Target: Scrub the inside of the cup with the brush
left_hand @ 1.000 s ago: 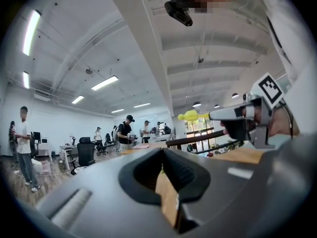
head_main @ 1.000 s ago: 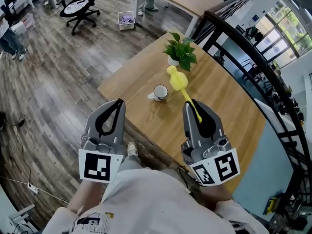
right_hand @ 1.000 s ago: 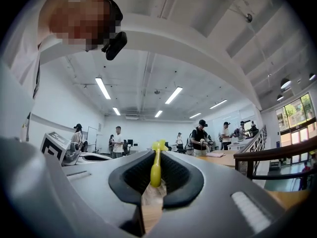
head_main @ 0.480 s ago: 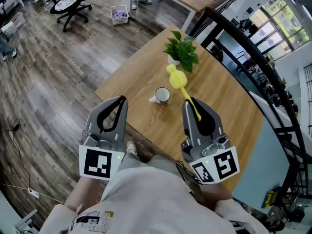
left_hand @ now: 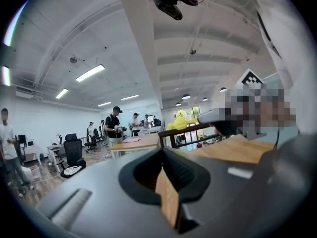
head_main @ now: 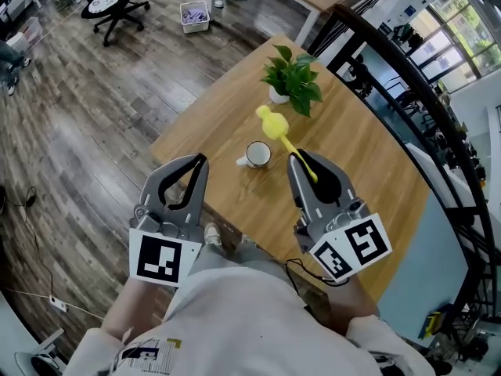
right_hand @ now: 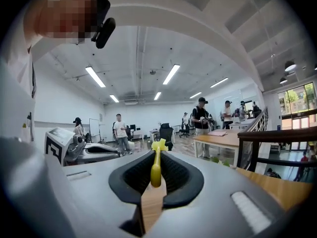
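A white cup (head_main: 257,153) with a handle stands upright on the wooden table (head_main: 352,155). My right gripper (head_main: 297,160) is shut on the handle of a yellow brush (head_main: 272,124), whose head hangs just above and behind the cup. In the right gripper view the brush (right_hand: 156,167) runs out between the closed jaws of that gripper (right_hand: 157,155). My left gripper (head_main: 197,163) is held left of the cup, off the table's near corner, shut with nothing in it. The left gripper view shows that gripper (left_hand: 163,158) with its jaws closed and empty.
A potted green plant (head_main: 292,82) stands on the table behind the cup. A black railing (head_main: 407,61) runs along the table's right side. Office chairs (head_main: 109,2), a small bin (head_main: 193,14) and several people stand farther back on the wood floor.
My right gripper has swung the brush to the left, so its head now hangs nearer the cup. The left gripper has barely moved.
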The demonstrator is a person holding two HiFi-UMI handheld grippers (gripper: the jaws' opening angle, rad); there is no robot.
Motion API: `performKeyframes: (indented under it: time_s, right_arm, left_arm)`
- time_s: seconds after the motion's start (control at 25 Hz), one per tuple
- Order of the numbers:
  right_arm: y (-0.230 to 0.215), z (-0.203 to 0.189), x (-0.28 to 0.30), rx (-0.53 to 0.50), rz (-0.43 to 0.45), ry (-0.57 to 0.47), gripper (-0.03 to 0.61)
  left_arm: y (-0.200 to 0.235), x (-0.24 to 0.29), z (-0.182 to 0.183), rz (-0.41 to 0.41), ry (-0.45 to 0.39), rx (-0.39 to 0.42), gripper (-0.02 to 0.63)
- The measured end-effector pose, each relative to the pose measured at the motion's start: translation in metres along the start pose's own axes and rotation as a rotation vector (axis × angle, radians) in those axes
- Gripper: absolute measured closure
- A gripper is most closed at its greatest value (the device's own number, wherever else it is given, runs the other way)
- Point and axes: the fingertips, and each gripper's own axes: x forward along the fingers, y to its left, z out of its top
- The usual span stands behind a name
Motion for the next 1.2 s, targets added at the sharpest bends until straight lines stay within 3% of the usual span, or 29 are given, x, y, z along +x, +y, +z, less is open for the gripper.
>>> performKeyframes:
  time_s: [0.12,0.2,0.64,0.92,1.2]
  right_arm:
    - [-0.011,-0.012,0.005,-0.003,0.030,0.077,0.543]
    - [-0.019,-0.021,0.008,-0.017,0.047,0.125,0.544]
    - [-0.061,-0.105,0.031,-0.048,0.145,0.401,0.543]
    - [-0.095,-0.172,0.050,-0.171,0.144,0.582,0.543]
    - [-0.109,-0.228,0.073,-0.199,0.189,0.720,0.543]
  left_arm:
    - [-0.008,0.014,-0.007,-0.002,0.035,0.131,0.611]
    - [-0.017,0.024,-0.013,-0.029,0.051,0.164,0.609]
    - [-0.062,0.082,-0.098,-0.271,0.255,0.134,0.540]
    - [-0.081,0.118,-0.169,-0.400,0.390,0.151,0.506]
    - [-0.092,0.154,-0.235,-0.433,0.478,0.089,0.491]
